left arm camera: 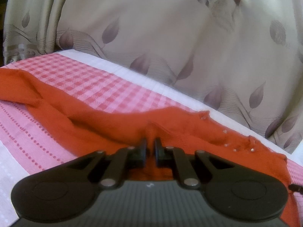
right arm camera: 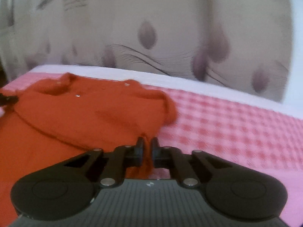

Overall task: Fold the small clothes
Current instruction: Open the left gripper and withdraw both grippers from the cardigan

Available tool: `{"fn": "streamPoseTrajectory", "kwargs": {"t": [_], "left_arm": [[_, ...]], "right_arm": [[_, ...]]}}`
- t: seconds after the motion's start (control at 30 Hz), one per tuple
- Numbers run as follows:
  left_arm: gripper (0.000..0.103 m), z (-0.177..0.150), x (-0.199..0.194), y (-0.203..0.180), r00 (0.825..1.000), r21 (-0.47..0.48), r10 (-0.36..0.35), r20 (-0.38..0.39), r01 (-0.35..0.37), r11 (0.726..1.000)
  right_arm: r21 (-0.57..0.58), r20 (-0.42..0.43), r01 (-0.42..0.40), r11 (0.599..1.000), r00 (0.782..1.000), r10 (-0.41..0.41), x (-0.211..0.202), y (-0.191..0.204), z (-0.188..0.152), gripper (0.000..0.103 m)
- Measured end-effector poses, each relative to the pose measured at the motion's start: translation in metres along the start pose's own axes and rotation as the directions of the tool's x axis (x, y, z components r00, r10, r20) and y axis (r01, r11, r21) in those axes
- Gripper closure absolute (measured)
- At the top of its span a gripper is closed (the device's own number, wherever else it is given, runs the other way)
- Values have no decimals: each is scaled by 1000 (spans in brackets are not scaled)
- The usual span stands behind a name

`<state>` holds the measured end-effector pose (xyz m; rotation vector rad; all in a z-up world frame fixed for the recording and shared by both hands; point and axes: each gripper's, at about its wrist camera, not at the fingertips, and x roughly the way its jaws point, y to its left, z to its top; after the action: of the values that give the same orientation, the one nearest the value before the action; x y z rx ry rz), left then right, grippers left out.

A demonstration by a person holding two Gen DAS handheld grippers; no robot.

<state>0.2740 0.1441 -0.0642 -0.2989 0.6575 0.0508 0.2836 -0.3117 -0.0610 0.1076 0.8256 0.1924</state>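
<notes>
An orange knitted garment with small studs lies on the pink checked bedcover. My left gripper is shut on a pinched fold of the orange garment near its middle. In the right wrist view the same garment lies to the left, with its rolled edge towards the right. My right gripper is shut on the garment's right edge, where cloth hangs between the jaws. A dark tip of the other gripper shows at the far left.
A beige curtain with purple leaf print hangs right behind the bed's far edge. A white band of the cover runs along that edge. The pink checked cover stretches to the right of the garment.
</notes>
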Motion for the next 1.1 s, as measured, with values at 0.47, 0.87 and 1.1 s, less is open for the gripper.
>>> {"fn": "streamPoseTrajectory", "kwargs": {"t": [0.47,0.87,1.1], "left_arm": [[32,12,-74,46,989,-182,-31,142,57,982],[28,102,-79,278,990,-543,127,-64,-141,828],[71,123,-34,289,995,-529,64,-78,-96,843]], "right_arm": [[111,290,-217,970,941,177,-79,60,-1,4],[-99,167,-269,958,945,282,-67,157,-36,4],[-58,154,-263,963,951,268,-60,153,-38,3]]}}
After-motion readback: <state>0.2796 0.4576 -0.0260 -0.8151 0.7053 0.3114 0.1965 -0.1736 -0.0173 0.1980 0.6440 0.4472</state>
